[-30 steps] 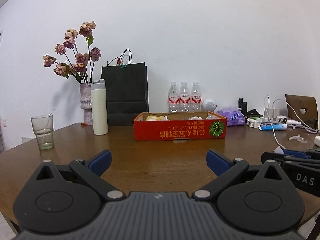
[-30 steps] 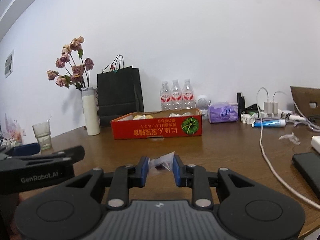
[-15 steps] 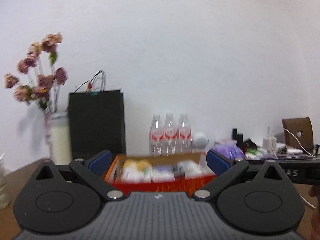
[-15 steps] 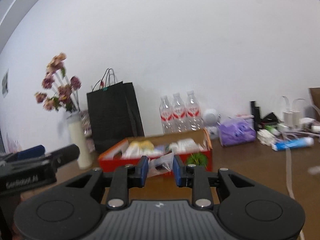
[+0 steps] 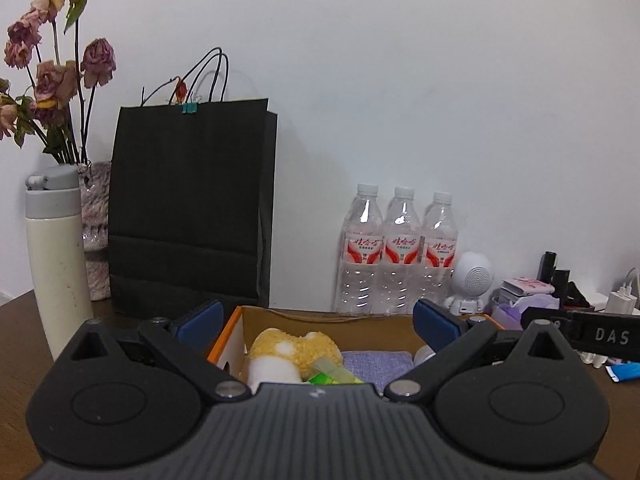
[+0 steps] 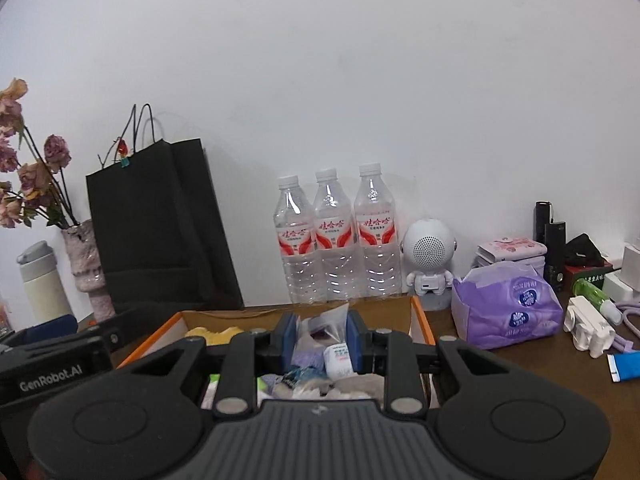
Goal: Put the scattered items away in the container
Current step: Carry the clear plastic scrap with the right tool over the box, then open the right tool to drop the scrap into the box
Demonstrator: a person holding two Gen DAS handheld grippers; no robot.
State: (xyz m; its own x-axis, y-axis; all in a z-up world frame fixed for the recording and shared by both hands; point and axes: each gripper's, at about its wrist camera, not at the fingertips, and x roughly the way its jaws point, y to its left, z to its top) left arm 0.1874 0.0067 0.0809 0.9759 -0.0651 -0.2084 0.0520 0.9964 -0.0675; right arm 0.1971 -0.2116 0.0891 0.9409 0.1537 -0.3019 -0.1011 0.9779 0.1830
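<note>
Right claw (image 6: 321,334) grips a clear packet (image 6: 326,322) above the box (image 6: 420,314). Left claw (image 5: 318,326) spread wide, nothing held, box interior directly ahead.

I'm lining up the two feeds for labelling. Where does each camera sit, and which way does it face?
Left wrist: rides the left hand-held gripper, looking along its wide-open fingers over the cardboard box toward the black paper bag and wall; the right unit's black bar crosses its right edge.
Right wrist: rides the right hand-held gripper, shut on a clear plastic bag over the same box; the left unit shows at lower left.
Shared: box, paper bag, three water bottles, white robot-shaped speaker.
</note>
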